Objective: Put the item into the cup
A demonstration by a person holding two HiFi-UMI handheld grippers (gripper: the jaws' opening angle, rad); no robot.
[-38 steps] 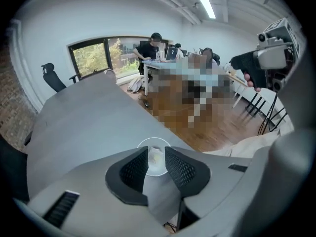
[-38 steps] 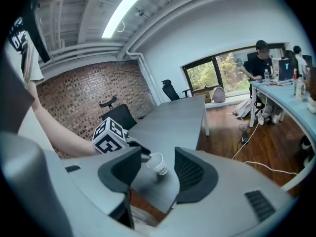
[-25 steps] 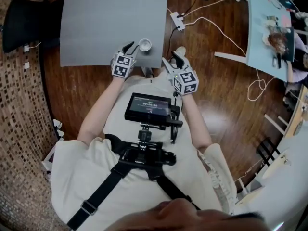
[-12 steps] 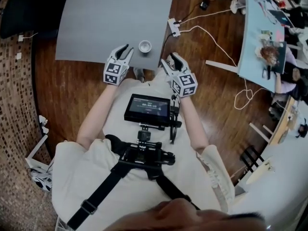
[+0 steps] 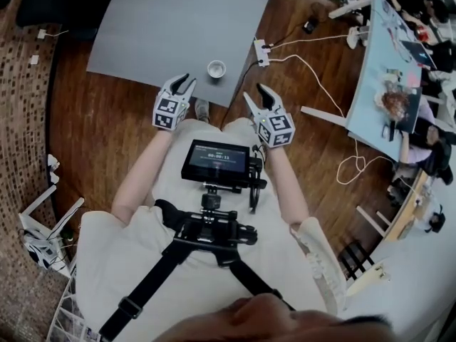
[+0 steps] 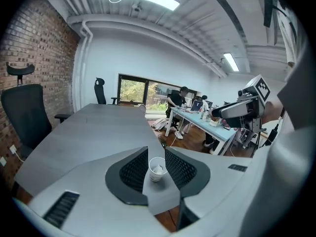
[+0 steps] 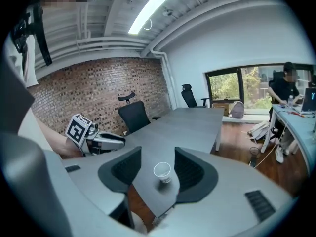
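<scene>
My left gripper (image 5: 184, 82) and right gripper (image 5: 254, 92) gape wide, empty; only the left gripper view, at centre frame, shows a white wad (image 6: 158, 169) in the cup (image 6: 155, 177).

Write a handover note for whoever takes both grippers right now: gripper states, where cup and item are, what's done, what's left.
Left gripper: jaws apart, empty, at the table's near edge.
Right gripper: jaws apart, empty, just off the table's corner.
Cup: upright on the grey table, near that corner, ahead of both grippers.
Item: something white and crumpled lies inside the cup.
Done: item appears in. Left: probably nothing; confirm.
</scene>
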